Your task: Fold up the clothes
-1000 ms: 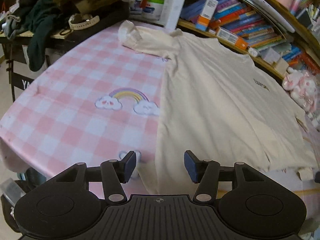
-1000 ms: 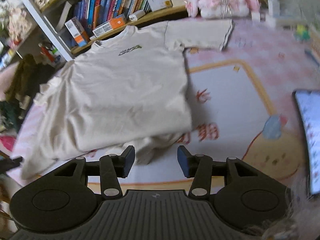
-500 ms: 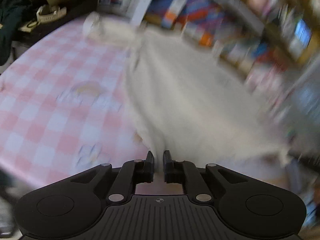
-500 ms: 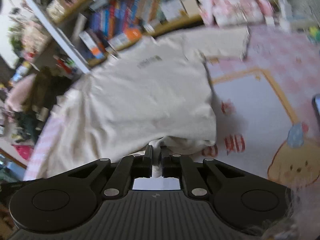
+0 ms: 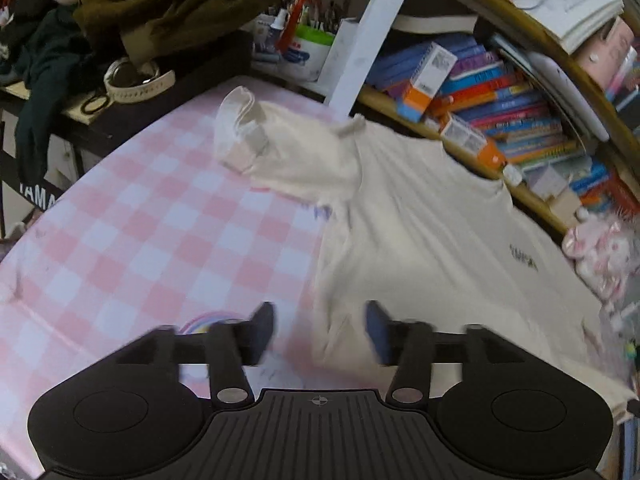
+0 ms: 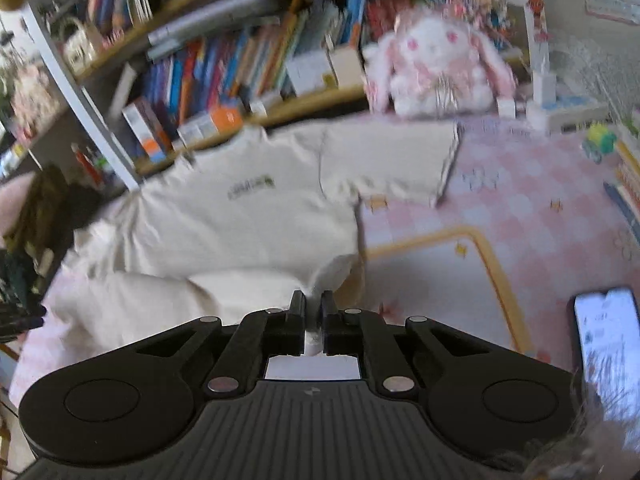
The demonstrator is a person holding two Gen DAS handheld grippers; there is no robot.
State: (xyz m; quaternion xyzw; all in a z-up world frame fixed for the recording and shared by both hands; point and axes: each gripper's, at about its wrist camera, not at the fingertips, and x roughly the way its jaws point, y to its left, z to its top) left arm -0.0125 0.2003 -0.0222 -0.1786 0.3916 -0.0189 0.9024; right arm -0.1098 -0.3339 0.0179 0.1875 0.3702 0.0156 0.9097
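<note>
A cream T-shirt (image 5: 432, 232) lies front up on the pink checked tablecloth (image 5: 132, 240), its left sleeve crumpled at the far corner. My left gripper (image 5: 320, 330) hovers over the shirt's lower left hem; its jaws are opening and the cloth lies below them, not pinched. In the right wrist view the same T-shirt (image 6: 248, 220) has its lower right corner lifted and folded up toward the chest. My right gripper (image 6: 312, 304) is shut on that hem corner, with cloth bunched between the pads.
A bookshelf (image 5: 500, 92) crammed with books runs along the table's far side. A pink plush rabbit (image 6: 436, 68) sits beside the right sleeve. A lit phone (image 6: 608, 344) lies at the right. Dark clothes (image 5: 120, 12) are piled on a side table at the left.
Both grippers closed on the hem half a second ago. The left has since opened and let the cloth drop; the right stays closed and has carried its corner up and forward over the shirt.
</note>
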